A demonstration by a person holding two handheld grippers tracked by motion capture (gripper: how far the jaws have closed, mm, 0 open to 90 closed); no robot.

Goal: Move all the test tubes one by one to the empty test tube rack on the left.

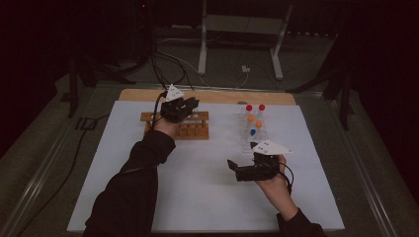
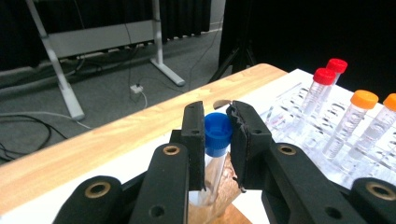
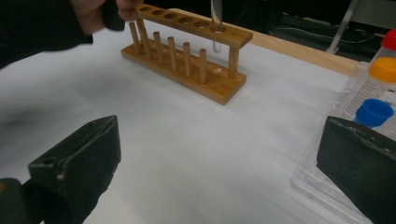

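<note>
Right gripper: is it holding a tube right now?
No, the right gripper has its jaws spread wide over the white sheet, with nothing between them.

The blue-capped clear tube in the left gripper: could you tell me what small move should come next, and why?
Probably lower it. The left gripper is shut on the blue-capped clear tube, whose tip already sits in the end hole of the wooden test-tube rack, not yet seated.

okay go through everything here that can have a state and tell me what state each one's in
left gripper: shut on the blue-capped tube.
blue-capped tube: capped, upright, lowered into the end hole of the wooden rack.
right gripper: open, holds nothing.
red and orange tubes: capped, upright in the clear rack.
</note>
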